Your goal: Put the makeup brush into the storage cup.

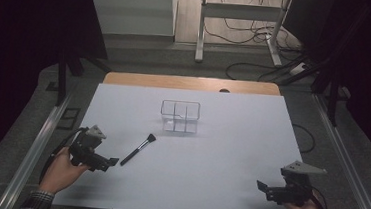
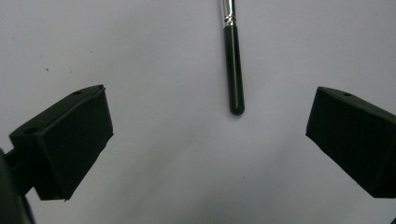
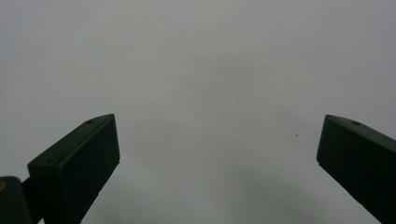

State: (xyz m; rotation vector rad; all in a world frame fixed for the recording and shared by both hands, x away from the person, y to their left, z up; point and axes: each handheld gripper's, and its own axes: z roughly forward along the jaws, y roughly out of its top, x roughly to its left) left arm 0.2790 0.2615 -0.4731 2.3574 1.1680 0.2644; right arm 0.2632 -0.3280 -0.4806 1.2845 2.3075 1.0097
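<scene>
White sheeting covers the table (image 1: 230, 153), with a strip of bare wood left showing at its far edge and cables trailing over the grey floor beyond. A makeup brush (image 1: 138, 149) is seen lying flat on the sheet left of centre, its bristles turned toward the far side and its black handle toward the near left. A clear divided organizer (image 1: 180, 116) is set just beyond the brush, near the middle of the table.

The left gripper (image 1: 110, 162) is held low at the near left, its jaws spread wide and aimed at the handle's end, which is not yet touched. In the left gripper view the brush (image 2: 233, 65) is framed between the two black jaws, slightly right of centre. The right gripper (image 1: 262, 186) is parked well apart at the near right, jaws likewise wide, with nothing between them.

The pickup is judged to be the step in hand. For a clean grasp, the gripper should be eased forward until the handle is straddled, then centred before closing, so that the slim, round handle is not rolled aside.
</scene>
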